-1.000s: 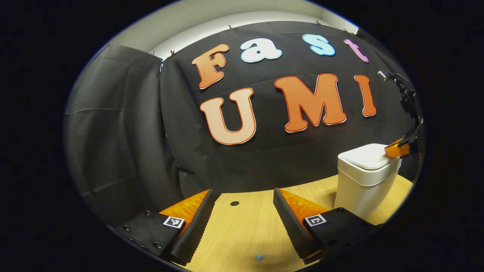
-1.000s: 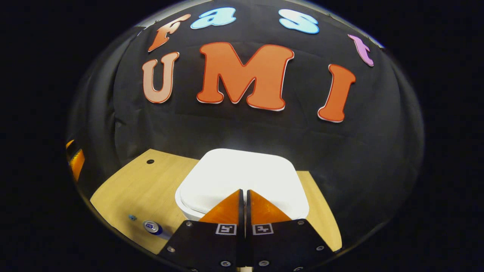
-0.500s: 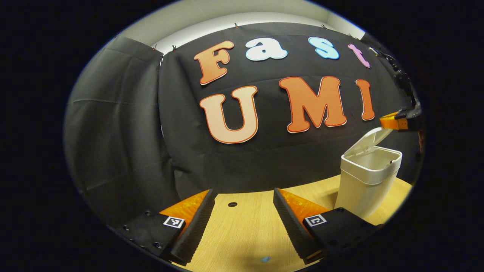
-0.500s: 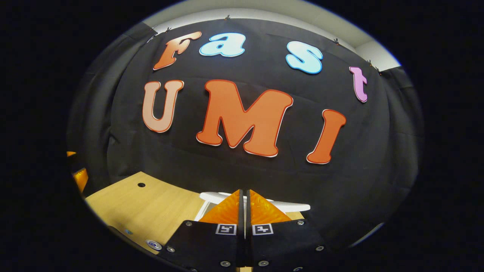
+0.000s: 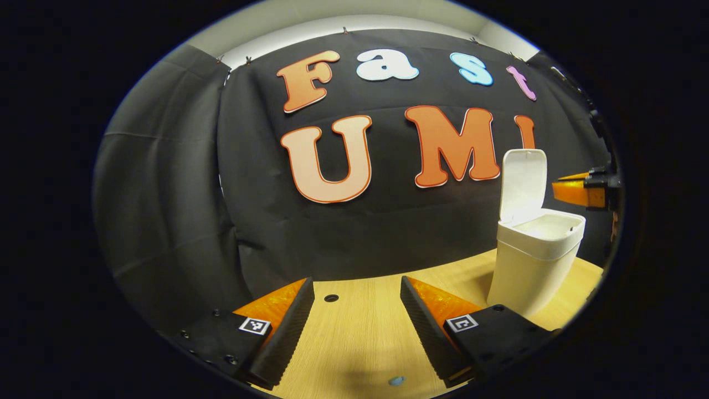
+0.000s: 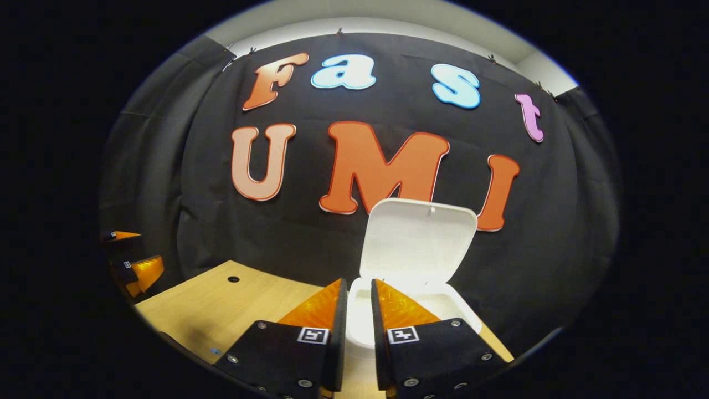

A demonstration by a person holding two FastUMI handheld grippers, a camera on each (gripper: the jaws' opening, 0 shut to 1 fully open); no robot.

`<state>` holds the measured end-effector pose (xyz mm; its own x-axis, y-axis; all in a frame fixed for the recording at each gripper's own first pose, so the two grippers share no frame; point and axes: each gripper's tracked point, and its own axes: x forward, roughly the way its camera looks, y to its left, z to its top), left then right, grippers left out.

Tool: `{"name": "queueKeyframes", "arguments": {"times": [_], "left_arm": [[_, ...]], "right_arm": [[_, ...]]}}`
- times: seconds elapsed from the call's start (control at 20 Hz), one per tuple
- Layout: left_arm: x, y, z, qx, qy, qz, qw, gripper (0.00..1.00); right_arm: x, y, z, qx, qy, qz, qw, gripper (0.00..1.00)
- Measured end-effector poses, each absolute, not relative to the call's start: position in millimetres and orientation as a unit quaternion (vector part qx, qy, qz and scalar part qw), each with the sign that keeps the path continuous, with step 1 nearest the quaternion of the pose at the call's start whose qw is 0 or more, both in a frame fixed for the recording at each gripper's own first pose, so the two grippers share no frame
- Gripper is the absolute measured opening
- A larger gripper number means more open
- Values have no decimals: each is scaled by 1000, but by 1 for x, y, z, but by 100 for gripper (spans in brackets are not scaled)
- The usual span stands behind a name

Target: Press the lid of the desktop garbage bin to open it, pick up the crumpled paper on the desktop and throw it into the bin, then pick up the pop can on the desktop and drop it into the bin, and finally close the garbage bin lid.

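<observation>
The white garbage bin [image 5: 530,266] stands on the wooden table at the right of the left gripper view, its lid [image 5: 523,183] swung upright. In the right gripper view the raised lid [image 6: 418,238] stands just ahead, above the bin's open mouth [image 6: 443,306]. My right gripper [image 6: 359,285] hovers over the bin's near rim, its fingers parted by a narrow gap with nothing between them. It also appears at the far right edge as the right gripper [image 5: 576,191], level with the lid. My left gripper [image 5: 357,293] is wide open over bare table, left of the bin.
The wooden table [image 5: 360,338] has a small round hole [image 5: 331,298] near the wall cloth and a tiny blue speck [image 5: 396,380] close to me. At the left edge of the right gripper view the left gripper [image 6: 133,269] shows beside the table [image 6: 221,305].
The bin lid went from flat and closed to fully upright. My right gripper lifted off the lid, drew back, and its fingers parted slightly. The left gripper barely moved.
</observation>
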<state>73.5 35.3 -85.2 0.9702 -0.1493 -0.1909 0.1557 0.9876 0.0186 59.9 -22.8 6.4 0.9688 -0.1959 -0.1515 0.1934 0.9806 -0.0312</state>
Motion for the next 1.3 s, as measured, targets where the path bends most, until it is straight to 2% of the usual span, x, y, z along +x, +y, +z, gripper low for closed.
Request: {"name": "queueKeyframes", "arguments": {"times": [0.1,0.2,0.25,0.4,0.45,0.95,1.3], "left_arm": [[75,36,-94,18,105,-83,991,95],[76,32,-105,15,120,-94,988,99],[74,30,-113,13,128,-99,987,99],[70,28,-123,6,146,-105,984,99],[68,25,-128,4,152,-107,983,99],[44,-1,-198,3,266,-160,950,100],[22,-12,-255,6,355,-181,917,100]], "right_arm": [[58,-3,-13,4,100,-83,991,35],[55,16,-31,14,122,-61,991,41],[53,25,-39,17,133,-47,990,53],[46,48,-66,23,165,-11,986,66],[45,53,-76,20,176,-4,984,74],[26,98,-161,-9,276,65,959,97],[19,113,-193,-13,319,87,944,98]]}}
